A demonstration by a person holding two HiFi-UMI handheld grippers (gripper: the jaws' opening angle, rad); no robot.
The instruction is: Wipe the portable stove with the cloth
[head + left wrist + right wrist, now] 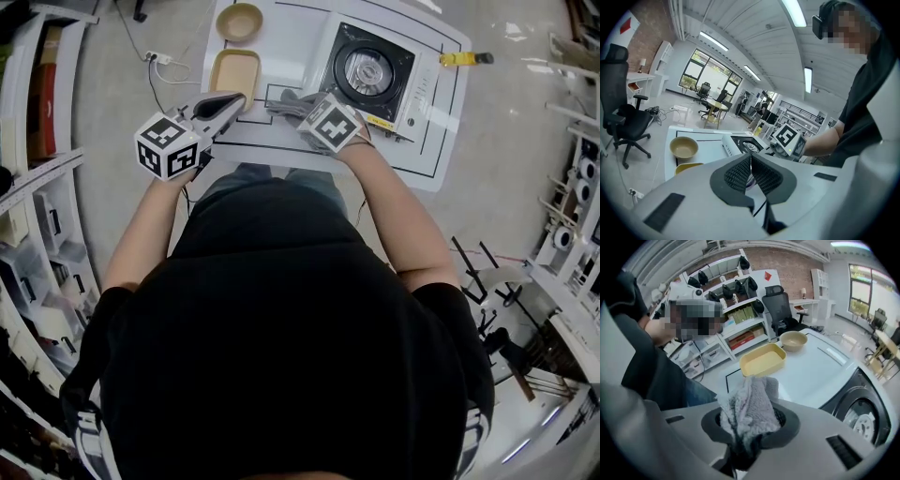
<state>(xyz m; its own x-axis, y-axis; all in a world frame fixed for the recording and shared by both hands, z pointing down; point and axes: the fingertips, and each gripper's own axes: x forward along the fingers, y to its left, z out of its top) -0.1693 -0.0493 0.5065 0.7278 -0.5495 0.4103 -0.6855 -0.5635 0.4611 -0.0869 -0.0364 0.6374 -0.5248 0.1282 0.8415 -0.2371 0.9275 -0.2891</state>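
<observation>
The portable stove (375, 70) stands at the far right of the white table (291, 37), black top and round burner facing up; it also shows in the left gripper view (747, 145) and the right gripper view (862, 413). A grey fluffy cloth (750, 413) is bunched between the pads of my right gripper (752, 427), which is shut on it. In the head view the cloth (284, 103) hangs near the table's front edge, just left of the stove, under the right gripper (298, 108). My left gripper (234, 98) hovers at the front left, pads (740, 171) pressed together with nothing between them.
A tan bowl (239, 22) sits at the table's far left, with a yellow rectangular tray (234, 73) in front of it. Black outlines are marked on the tabletop. Shelving lines both sides of the room, and a cable lies on the floor to the left.
</observation>
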